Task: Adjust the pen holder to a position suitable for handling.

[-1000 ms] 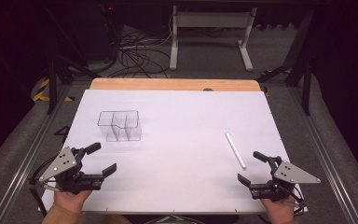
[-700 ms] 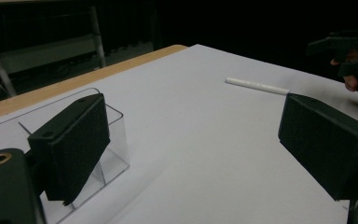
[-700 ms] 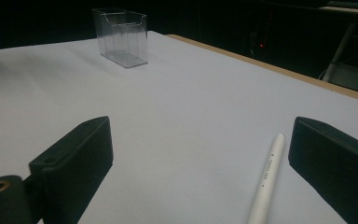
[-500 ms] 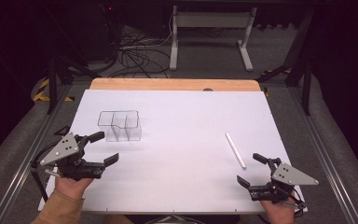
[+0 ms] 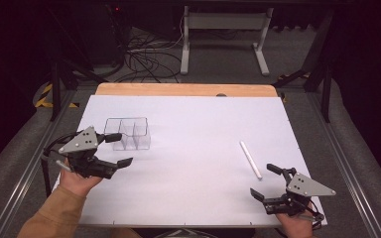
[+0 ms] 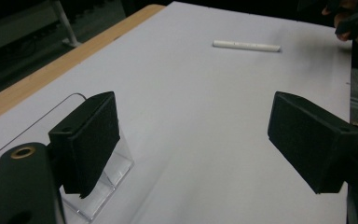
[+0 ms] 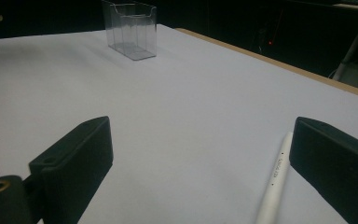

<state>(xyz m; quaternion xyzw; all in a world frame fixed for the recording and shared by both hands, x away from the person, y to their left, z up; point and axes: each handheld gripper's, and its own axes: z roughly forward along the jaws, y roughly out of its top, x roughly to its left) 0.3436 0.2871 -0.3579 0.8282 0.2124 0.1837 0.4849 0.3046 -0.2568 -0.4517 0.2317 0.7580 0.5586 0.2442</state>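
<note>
— Seeing our left gripper [image 5: 118,149] with jaws wide just beside the clear divided holder [image 5: 127,133] at far left?
— Yes; our right gripper [image 5: 265,180] gapes wide near the white pen [image 5: 250,159], touching nothing.

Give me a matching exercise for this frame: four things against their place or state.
1. pen
2. clear box
3. left claw
4. right claw

a. open, one jaw beside the box
b. open, just short of the pen
c. lying flat on the right side of the table
d. standing upright on the left side of the table

Pairs: 1-c, 2-d, 3-a, 4-b
</note>
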